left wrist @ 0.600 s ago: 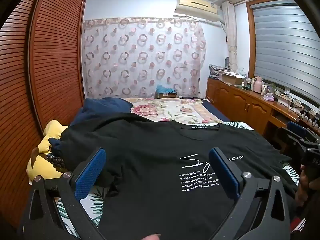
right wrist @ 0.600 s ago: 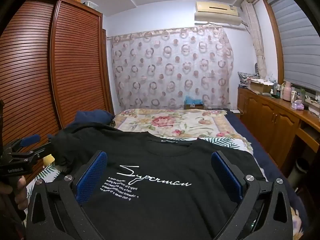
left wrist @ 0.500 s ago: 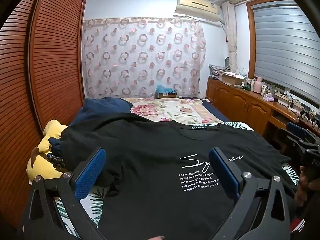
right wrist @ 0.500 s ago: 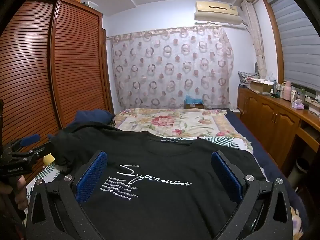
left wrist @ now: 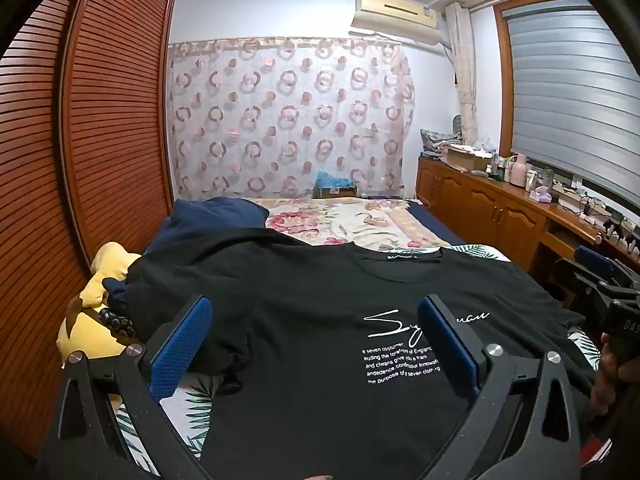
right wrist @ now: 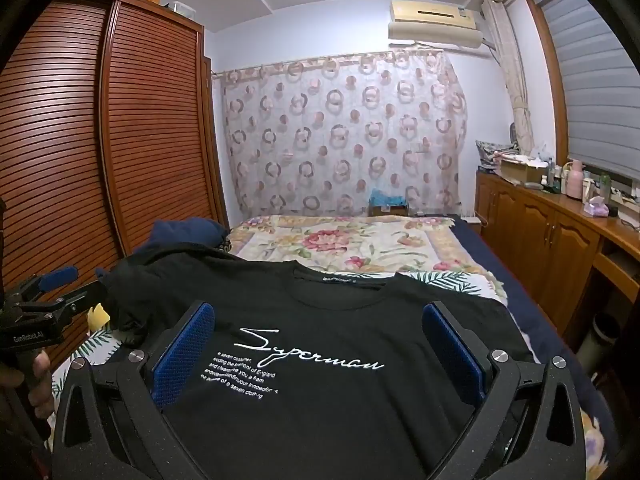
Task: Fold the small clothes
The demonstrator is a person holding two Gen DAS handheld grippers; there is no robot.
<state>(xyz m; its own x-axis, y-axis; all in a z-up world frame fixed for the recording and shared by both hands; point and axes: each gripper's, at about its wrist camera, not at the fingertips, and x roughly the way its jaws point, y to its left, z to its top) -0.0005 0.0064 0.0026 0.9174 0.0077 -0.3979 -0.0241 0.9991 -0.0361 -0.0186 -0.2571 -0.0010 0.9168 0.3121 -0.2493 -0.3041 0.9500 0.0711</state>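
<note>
T-shirt (right wrist: 320, 360) spread flat, print up, on the bed (right wrist: 360, 240).
We've got a yellow plush toy (left wrist: 96, 320) by its sleeve, and both our left gripper (left wrist: 320, 340) and right gripper (right wrist: 320, 344) hover over it, jaws spread wide, gripping nothing.

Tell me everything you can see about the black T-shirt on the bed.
The black T-shirt lies front side up, spread mostly flat on the bed, round collar toward the far curtain, a small label inside it. It looks like soft cotton. White script "Superman" crosses the chest, small white lines of text below it. The left sleeve is bunched and wrinkled beside a yellow plush toy. Both grippers hover open above it; neither grips it.
</note>
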